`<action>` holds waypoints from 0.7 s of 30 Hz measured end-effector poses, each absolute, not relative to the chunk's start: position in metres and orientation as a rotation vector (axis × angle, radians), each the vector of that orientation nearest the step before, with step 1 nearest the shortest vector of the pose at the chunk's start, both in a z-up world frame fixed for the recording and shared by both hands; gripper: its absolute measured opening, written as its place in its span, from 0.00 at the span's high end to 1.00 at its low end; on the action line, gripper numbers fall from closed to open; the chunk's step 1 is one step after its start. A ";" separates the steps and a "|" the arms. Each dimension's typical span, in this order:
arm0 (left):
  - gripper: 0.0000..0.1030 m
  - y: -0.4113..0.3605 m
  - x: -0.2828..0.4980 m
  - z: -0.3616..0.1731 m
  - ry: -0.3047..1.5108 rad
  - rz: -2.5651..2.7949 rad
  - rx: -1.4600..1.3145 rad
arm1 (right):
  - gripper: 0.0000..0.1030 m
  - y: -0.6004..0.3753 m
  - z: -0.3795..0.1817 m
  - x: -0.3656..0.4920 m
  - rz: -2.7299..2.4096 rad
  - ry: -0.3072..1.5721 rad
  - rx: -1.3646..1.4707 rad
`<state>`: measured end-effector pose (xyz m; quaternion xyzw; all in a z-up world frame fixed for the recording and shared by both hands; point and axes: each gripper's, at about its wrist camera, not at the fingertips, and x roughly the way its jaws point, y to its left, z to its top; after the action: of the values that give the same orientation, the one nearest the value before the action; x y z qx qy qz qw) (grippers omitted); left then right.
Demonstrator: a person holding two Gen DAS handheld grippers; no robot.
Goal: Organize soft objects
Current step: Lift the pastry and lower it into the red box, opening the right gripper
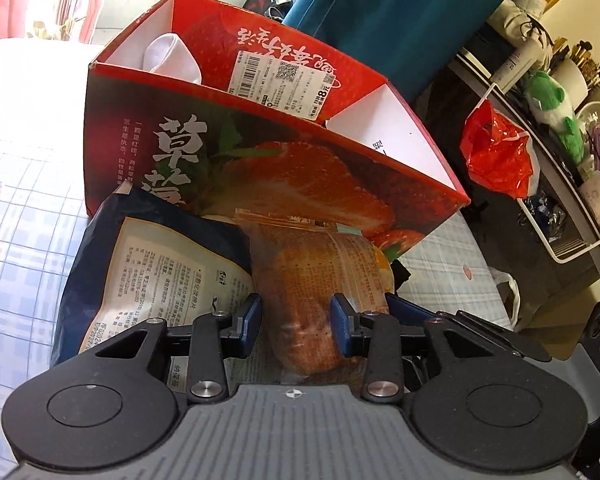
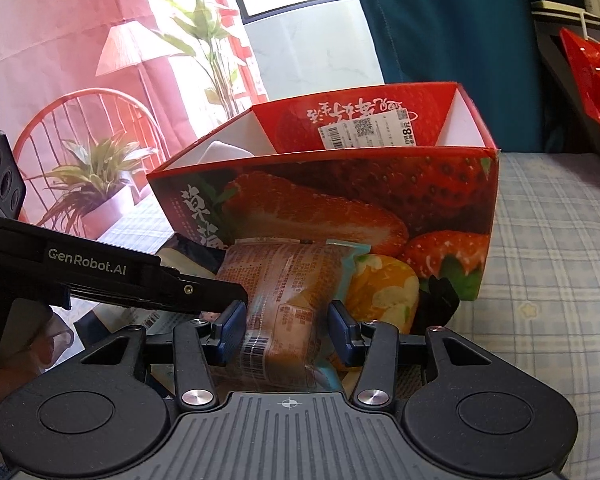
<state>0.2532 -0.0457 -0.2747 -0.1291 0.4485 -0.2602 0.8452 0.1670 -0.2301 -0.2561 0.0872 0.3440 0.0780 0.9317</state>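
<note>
Checked bedding point(image 2: 548, 240) covers the bed that carries everything, with a pink curtain point(image 2: 60, 40) behind. Your left hand-held gripper point(image 1: 295, 326) has its blue pads on either side of the bread packet point(image 1: 312, 280), close to its sides; whether they already press it cannot be told from the left wrist view. Your right hand-held gripper point(image 2: 287, 330) brackets the same bread packet point(image 2: 284, 292) from its own angle, pads just beside the wrapper, and a firm pinch is not evident there either. The packet lies on the bed against the front wall of the strawberry box point(image 1: 284, 168), beside a dark snack bag point(image 1: 148, 264) on one side and a yellow packet point(image 2: 384, 292) on the other.

To do this step well, let one gripper take the load rather than squeezing with both. Close gently on the thick middle of the loaf, only until the wrapper stops slipping, since the bread will crush. Lift straight up before moving forward, so the packet clears the box's front rim point(image 2: 324, 156). Set it in the open part of the box, away from the white cloth point(image 1: 172, 58) already in the far corner. Watch that the snack bag is not dragged along.
</note>
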 end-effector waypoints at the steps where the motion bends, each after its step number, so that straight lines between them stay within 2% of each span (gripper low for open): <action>1: 0.61 -0.045 0.253 -0.275 0.945 -0.550 -0.274 | 0.59 -0.230 -0.256 0.167 0.160 0.704 0.181; 11: 0.62 -0.046 0.250 -0.273 0.930 -0.542 -0.255 | 0.59 -0.234 -0.255 0.168 0.151 0.721 0.228; 15: 0.62 -0.043 0.251 -0.275 0.938 -0.549 -0.278 | 0.54 -0.233 -0.253 0.170 0.146 0.748 0.213; 21: 0.61 -0.043 0.250 -0.275 0.952 -0.555 -0.284 | 0.53 -0.226 -0.247 0.172 0.156 0.791 0.149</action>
<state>0.2501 -0.0430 -0.2749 -0.1346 0.4507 -0.2628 0.8424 0.1718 -0.2263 -0.2473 0.0725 0.3844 0.0761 0.9172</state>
